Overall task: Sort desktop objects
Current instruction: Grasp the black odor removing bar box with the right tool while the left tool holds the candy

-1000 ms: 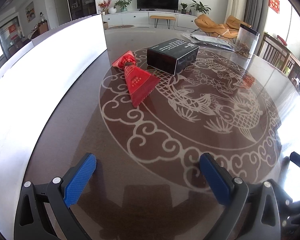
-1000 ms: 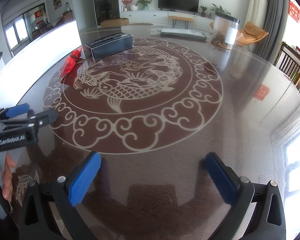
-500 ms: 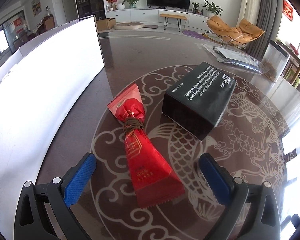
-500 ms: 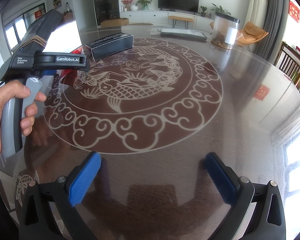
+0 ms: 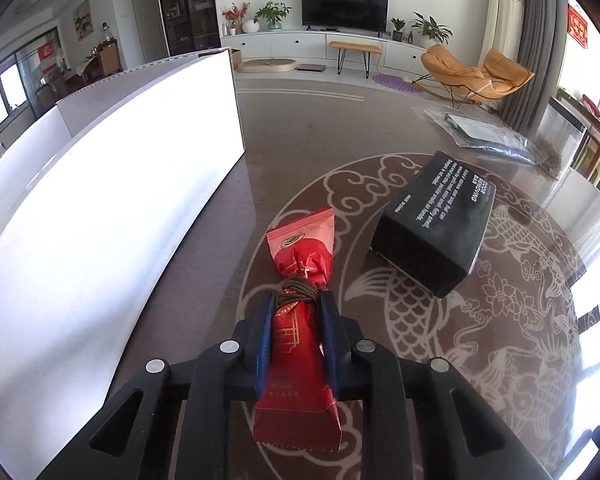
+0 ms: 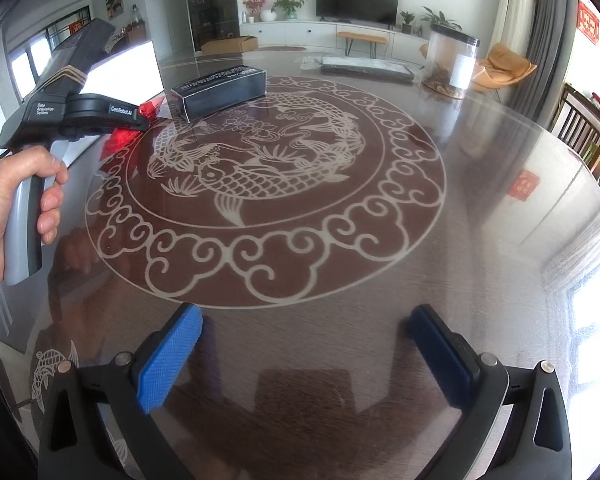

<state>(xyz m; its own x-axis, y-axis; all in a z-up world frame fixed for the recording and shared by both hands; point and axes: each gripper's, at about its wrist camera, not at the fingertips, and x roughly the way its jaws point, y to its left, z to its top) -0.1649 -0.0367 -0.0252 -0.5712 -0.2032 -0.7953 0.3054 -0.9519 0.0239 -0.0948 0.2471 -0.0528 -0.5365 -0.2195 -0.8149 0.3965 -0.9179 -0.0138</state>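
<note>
Left gripper [image 5: 296,312], blue pads [image 5: 263,332] pressed on either side of the red packet [image 5: 296,364], clamped just behind its brown cord tie [image 5: 299,289]; the packet lies lengthwise between the pads on the round table [image 5: 300,136], its crimped end nearest the camera. Landmark: the black box [image 5: 436,224], lying flat on the table's koi pattern; the red packet is just left of the black box, not touching it; a white panel [image 5: 112,216] stands upright farther left; a clear-wrapped flat package [image 5: 488,136] lies beyond the black box, and a clear canister [image 6: 454,60] stands past that. Right gripper [image 6: 306,346], jaws wide apart with nothing between them, above bare table well short of the black box; in its view a hand [image 6: 8,212] grips the left gripper's grey handle.
</note>
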